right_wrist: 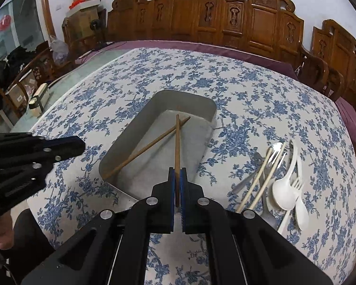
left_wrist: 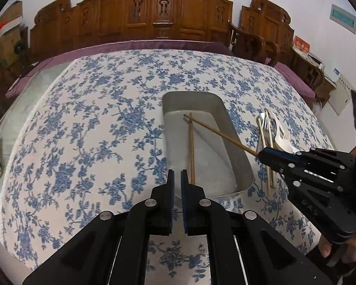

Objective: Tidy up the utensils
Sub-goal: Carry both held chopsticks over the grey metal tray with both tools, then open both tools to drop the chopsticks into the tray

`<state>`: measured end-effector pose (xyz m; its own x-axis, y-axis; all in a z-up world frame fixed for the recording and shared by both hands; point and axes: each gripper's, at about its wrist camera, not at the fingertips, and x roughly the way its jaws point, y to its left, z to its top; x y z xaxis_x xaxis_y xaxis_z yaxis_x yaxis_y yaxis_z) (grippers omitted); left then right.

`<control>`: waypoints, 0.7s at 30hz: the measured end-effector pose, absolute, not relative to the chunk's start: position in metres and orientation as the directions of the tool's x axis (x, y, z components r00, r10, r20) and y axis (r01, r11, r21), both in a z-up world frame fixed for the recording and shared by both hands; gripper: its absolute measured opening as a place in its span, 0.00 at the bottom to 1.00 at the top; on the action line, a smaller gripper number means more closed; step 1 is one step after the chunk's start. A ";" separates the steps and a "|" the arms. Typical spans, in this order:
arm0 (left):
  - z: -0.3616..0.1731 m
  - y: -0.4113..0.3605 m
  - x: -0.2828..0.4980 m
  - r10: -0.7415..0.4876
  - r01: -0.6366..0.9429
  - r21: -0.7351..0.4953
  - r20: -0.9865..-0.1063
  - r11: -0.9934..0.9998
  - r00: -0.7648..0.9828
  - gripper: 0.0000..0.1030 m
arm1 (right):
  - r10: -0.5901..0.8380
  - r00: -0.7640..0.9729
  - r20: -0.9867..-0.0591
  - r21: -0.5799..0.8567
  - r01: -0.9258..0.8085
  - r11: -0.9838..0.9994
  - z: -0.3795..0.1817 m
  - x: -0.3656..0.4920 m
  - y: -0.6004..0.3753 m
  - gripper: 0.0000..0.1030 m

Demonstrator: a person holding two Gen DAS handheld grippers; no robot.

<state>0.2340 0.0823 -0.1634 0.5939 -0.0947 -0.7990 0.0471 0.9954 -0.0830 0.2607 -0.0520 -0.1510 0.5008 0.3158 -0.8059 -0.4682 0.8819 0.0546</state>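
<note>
Left claw (left_wrist: 177, 174) is pressed together with nothing in it, hovering over the near end of the metal tray (left_wrist: 239, 152), at about 6 o'clock of the tray in the left wrist view. The tray sits on the worktop (left_wrist: 95, 118), which is covered by a blue-flowered cloth. One brown chopstick (left_wrist: 191, 149) already lies flat in the tray, running lengthwise. Right claw (right_wrist: 177, 174) is clamped on the near end of a second brown chopstick (right_wrist: 177, 142); its far tip reaches down into the tray and crosses the first one near the tray's 12 o'clock end. Judgement: this second chopstick is about to be let go, not yet released. At roughly 3 o'clock of the tray, well outside it on the cloth, a pile remains: a metal spoon (right_wrist: 274, 148), pale chopsticks (right_wrist: 261, 178), a white plastic spoon (right_wrist: 283, 190) and a white plastic fork (right_wrist: 297, 181), overlapping one another. Progress estimate: early, one item placed, one in hand, the pile untouched.
</note>
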 end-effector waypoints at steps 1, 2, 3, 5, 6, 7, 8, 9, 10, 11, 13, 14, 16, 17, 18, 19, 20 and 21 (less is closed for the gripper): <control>-0.162 0.085 0.233 -0.092 0.046 -0.080 -0.797 0.996 0.596 0.04 | 0.320 0.495 -0.808 0.062 -0.469 0.881 -0.152 0.261 -0.050 0.05; -0.162 0.087 0.233 -0.092 0.047 -0.080 -0.797 0.996 0.598 0.04 | 0.325 0.485 -0.812 0.071 -0.471 0.880 -0.154 0.262 -0.047 0.05; -0.161 0.090 0.231 -0.093 0.047 -0.082 -0.795 0.996 0.599 0.04 | 0.327 0.478 -0.815 0.075 -0.472 0.878 -0.157 0.262 -0.045 0.05; -0.161 0.094 0.230 -0.095 0.046 -0.084 -0.793 0.995 0.601 0.04 | 0.320 0.464 -0.826 0.072 -0.476 0.876 -0.163 0.262 -0.037 0.05; -0.160 0.096 0.229 -0.095 0.044 -0.085 -0.793 0.995 0.602 0.04 | 0.311 0.461 -0.831 0.063 -0.477 0.877 -0.166 0.263 -0.034 0.05; -0.160 0.098 0.229 -0.094 0.042 -0.086 -0.792 0.995 0.603 0.04 | 0.294 0.462 -0.837 0.047 -0.476 0.878 -0.169 0.263 -0.030 0.05; -0.160 0.099 0.228 -0.095 0.040 -0.089 -0.791 0.995 0.604 0.04 | 0.286 0.463 -0.839 0.040 -0.472 0.881 -0.171 0.264 -0.028 0.05; -0.160 0.101 0.228 -0.097 0.039 -0.092 -0.790 0.995 0.605 0.04 | 0.278 0.462 -0.842 0.040 -0.461 0.887 -0.174 0.266 -0.027 0.05; -0.160 0.102 0.227 -0.098 0.039 -0.094 -0.789 0.995 0.606 0.04 | 0.280 0.460 -0.843 0.048 -0.454 0.890 -0.175 0.268 -0.026 0.05; -0.159 0.103 0.227 -0.098 0.039 -0.094 -0.788 0.995 0.608 0.04 | 0.285 0.458 -0.842 0.059 -0.447 0.892 -0.175 0.270 -0.026 0.05; -0.159 0.105 0.226 -0.098 0.040 -0.093 -0.786 0.995 0.610 0.04 | 0.286 0.460 -0.841 0.066 -0.438 0.897 -0.175 0.273 -0.025 0.05; -0.159 0.105 0.225 -0.099 0.040 -0.095 -0.786 0.995 0.610 0.04 | 0.289 0.461 -0.839 0.072 -0.433 0.899 -0.175 0.274 -0.025 0.05; -0.158 0.106 0.225 -0.100 0.039 -0.096 -0.785 0.995 0.612 0.04 | 0.308 0.458 -0.834 0.099 -0.426 0.899 -0.174 0.276 -0.026 0.05; -0.158 0.106 0.225 -0.100 0.038 -0.097 -0.784 0.995 0.613 0.04 | 0.322 0.458 -0.829 0.112 -0.428 0.897 -0.172 0.277 -0.026 0.05; -0.158 0.106 0.225 -0.101 0.037 -0.099 -0.783 0.994 0.613 0.04 | 0.328 0.462 -0.824 0.116 -0.430 0.895 -0.171 0.277 -0.026 0.06; -0.158 0.107 0.225 -0.102 0.038 -0.100 -0.783 0.994 0.614 0.04 | 0.335 0.468 -0.818 0.119 -0.432 0.894 -0.170 0.276 -0.027 0.06; -0.158 0.107 0.224 -0.102 0.039 -0.100 -0.783 0.994 0.614 0.04 | 0.357 0.466 -0.809 0.140 -0.438 0.888 -0.169 0.276 -0.027 0.07; -0.158 0.107 0.225 -0.103 0.040 -0.099 -0.783 0.994 0.613 0.04 | 0.376 0.460 -0.804 0.160 -0.442 0.883 -0.168 0.276 -0.029 0.13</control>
